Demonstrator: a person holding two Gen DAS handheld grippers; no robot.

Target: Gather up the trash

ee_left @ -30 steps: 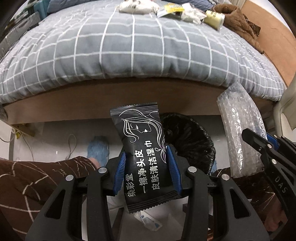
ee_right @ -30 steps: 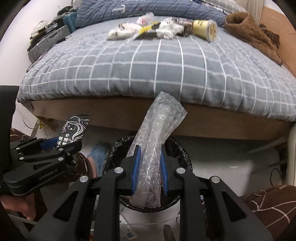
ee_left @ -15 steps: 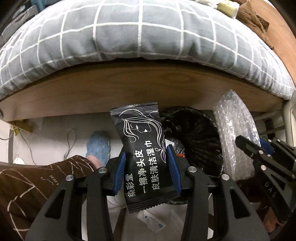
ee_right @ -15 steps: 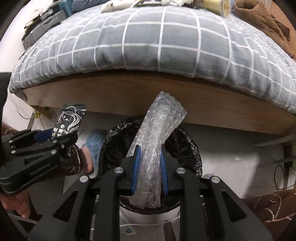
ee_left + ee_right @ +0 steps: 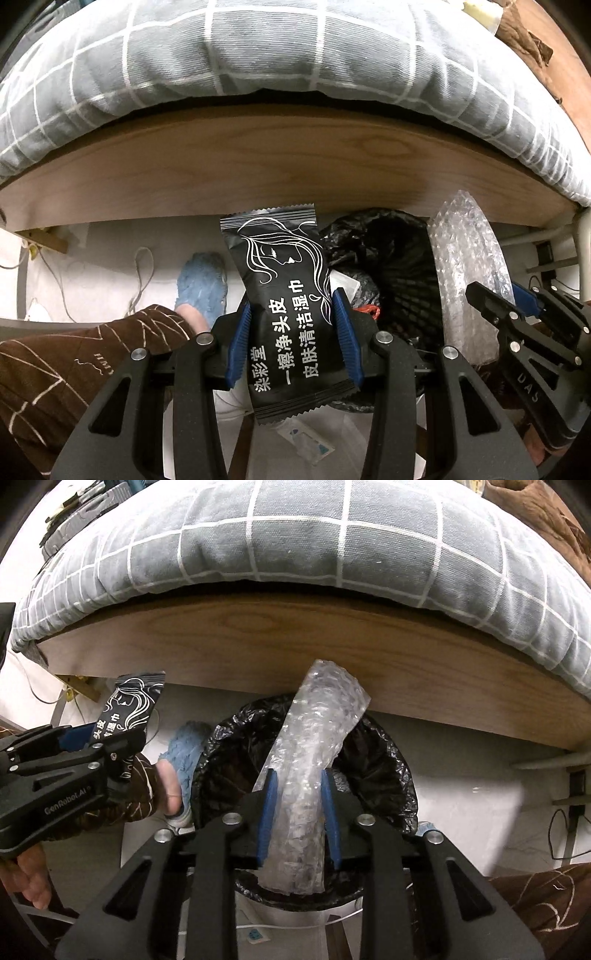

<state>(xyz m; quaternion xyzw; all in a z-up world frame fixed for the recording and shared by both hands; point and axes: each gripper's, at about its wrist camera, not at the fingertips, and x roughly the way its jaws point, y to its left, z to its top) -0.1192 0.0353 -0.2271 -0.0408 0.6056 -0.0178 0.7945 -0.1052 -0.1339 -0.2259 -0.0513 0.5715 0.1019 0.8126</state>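
black glossy foil, sealed and crimped at both ends with white line art and printing: a wet-wipe sachet (image 5: 286, 310) pinched flat between the blue ribbed pads of the left claw (image 5: 291, 332), standing upright out of the jaws. clear bubble wrap (image 5: 306, 786), rolled into a crinkly tube, clamped the same way in the right claw (image 5: 298, 812), leaning forward and slightly right. directly ahead of and below the right claw, a round bin lined with a wrinkled black plastic bag (image 5: 373, 760), open at the top, tucked just under the wooden bed frame (image 5: 258, 646); seen from the left claw, the same bin (image 5: 391, 258) ahead and to the right, with scraps of white and red visible inside. judged as the drop-off step: both pieces carried to the bin, neither released. next move likely calls for bringing the left claw further right until the sachet hangs over the opening, then spreading each claw's jaws. bubble wrap light and springy, so may cling to a pad or catch on the rim; sachet slick and stiff, should fall cleanly. grey checked quilt (image 5: 258, 66), soft and puffy, bulging over the frame above both claws. blue fuzzy slipper (image 5: 201, 284) on the pale floor ahead-left of the left claw.
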